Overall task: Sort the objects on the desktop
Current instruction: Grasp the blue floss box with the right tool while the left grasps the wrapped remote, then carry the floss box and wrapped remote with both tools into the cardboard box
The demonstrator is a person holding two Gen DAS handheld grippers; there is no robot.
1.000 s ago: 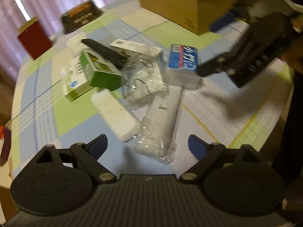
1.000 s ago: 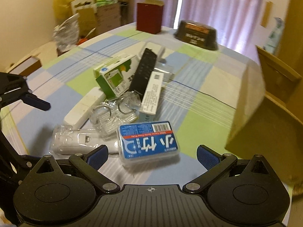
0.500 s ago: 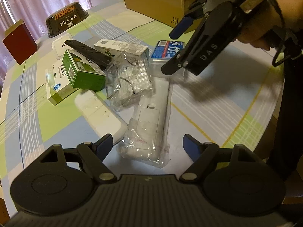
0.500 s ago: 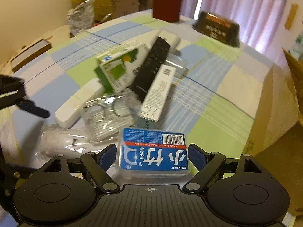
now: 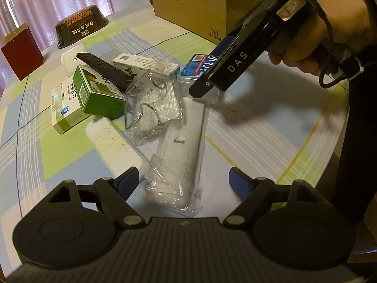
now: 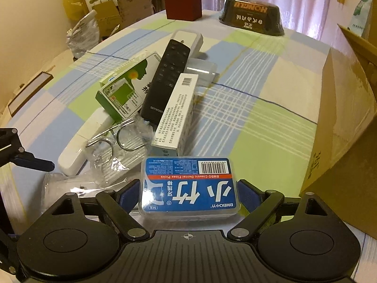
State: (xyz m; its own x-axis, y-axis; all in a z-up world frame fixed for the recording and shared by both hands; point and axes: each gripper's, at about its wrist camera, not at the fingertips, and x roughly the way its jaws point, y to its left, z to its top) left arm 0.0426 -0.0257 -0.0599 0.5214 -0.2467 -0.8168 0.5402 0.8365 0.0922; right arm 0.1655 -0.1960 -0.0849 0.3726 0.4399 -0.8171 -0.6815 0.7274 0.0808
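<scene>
A heap of desktop objects lies on the checked tablecloth. The blue dental floss box (image 6: 188, 186) sits between the fingers of my right gripper (image 6: 188, 191), which stands open and straddles it closely. From the left wrist, that gripper (image 5: 205, 85) hangs tilted over the floss box (image 5: 198, 68), a hand holding it. My left gripper (image 5: 183, 179) is open just above a white remote in a clear bag (image 5: 181, 155). Nearby lie a bare white remote (image 5: 115, 146), a clear bag with metal rings (image 5: 153, 103), a green box (image 5: 99, 89), a black remote (image 6: 165, 82) and a long white box (image 6: 176, 115).
An open cardboard box (image 5: 200, 7) stands at the table's far right, close to the right gripper. A black bowl (image 6: 252, 16) and a dark red box (image 6: 183, 0) sit at the far edge. A white square switch (image 5: 70, 59) lies behind the heap. The table edge is near, on the right.
The right gripper has dropped lower and moved forward, so the floss box now lies between its fingers. The left gripper has crept slightly closer to the bagged remote.
</scene>
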